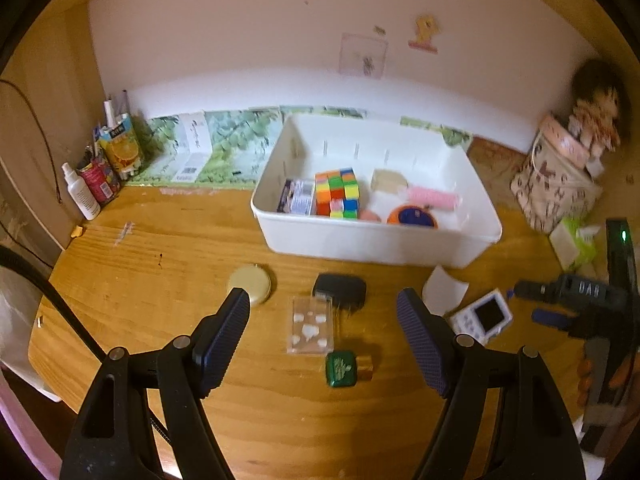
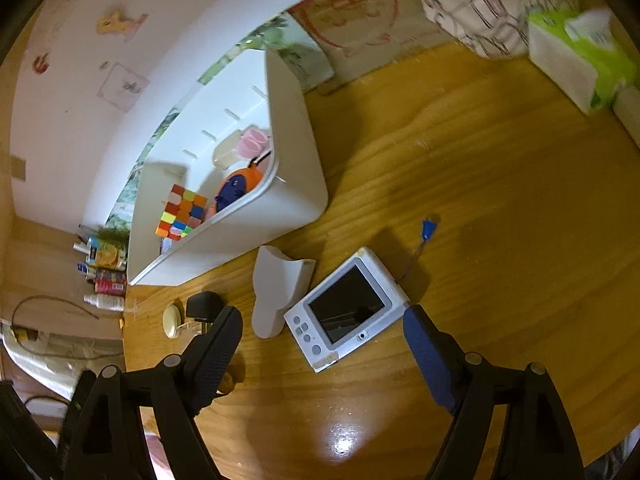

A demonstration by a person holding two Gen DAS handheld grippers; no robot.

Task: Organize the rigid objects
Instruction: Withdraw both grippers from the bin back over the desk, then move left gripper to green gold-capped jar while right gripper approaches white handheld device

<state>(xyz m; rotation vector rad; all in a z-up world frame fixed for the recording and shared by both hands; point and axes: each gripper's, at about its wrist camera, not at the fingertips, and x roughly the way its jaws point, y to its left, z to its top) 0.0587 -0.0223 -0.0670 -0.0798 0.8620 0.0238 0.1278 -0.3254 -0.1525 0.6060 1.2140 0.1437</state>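
A white bin (image 1: 376,240) on the wooden table holds a colour cube (image 1: 336,194), a small box, a pink roller and an orange-blue disc. In front lie a clear case (image 1: 311,326), a black charger (image 1: 340,290), a green tin (image 1: 341,369), a cream round lid (image 1: 252,282), a white shard (image 1: 444,290) and a white handheld screen device (image 1: 482,317). My left gripper (image 1: 324,312) is open above the clear case. My right gripper (image 2: 322,322) is open, its fingers either side of the screen device (image 2: 346,310); the bin (image 2: 288,184) is beyond.
Bottles and a juice carton (image 1: 120,148) stand at the far left corner. A patterned bag (image 1: 556,184) with a doll and a green tissue box (image 2: 580,68) stand at the right. The right gripper shows in the left wrist view (image 1: 528,300).
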